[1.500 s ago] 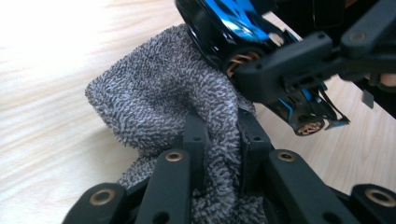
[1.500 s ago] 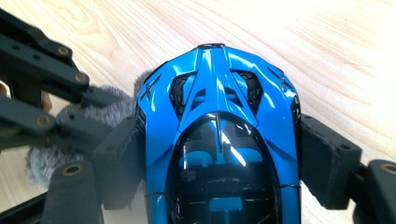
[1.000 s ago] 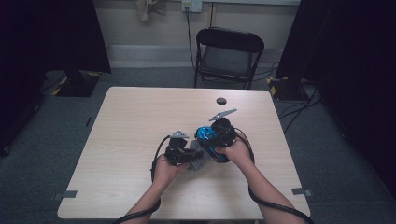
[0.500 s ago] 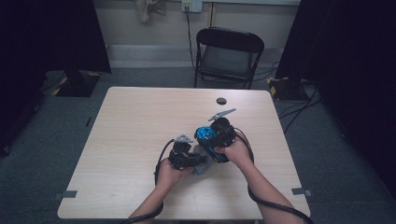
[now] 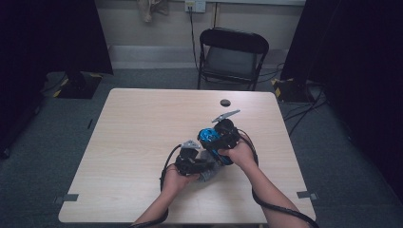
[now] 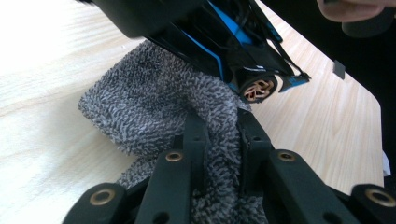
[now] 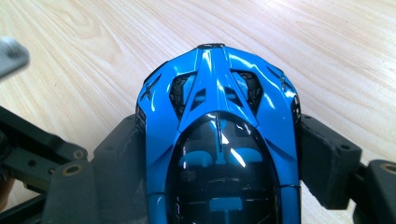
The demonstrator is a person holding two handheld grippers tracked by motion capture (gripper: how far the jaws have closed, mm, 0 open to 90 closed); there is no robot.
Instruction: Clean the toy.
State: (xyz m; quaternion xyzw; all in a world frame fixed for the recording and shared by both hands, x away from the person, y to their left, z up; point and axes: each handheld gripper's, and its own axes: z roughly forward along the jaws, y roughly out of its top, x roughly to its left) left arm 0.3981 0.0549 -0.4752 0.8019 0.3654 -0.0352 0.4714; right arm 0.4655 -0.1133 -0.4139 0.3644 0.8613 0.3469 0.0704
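In the left gripper view the left tongs [image 6: 218,140] are closed on a fold of a grey cloth [image 6: 154,98], pinched between the two jaws; the cloth lies on the worktop [image 6: 42,140], and just beyond it the underside of a blue toy car [image 6: 243,56] shows one wheel (bronze spokes). The right gripper view gives the other side: the car [image 7: 219,140] from above, glossy roof and dark windows, with the right tongs [image 7: 219,154] clamped on its two flanks. The high view shows both hands close together near the worktop's middle, the car [image 5: 207,136] just above the cloth [image 5: 211,172]. Farther off lie a small dark disc [image 5: 225,102] and a folding chair [image 5: 233,57].
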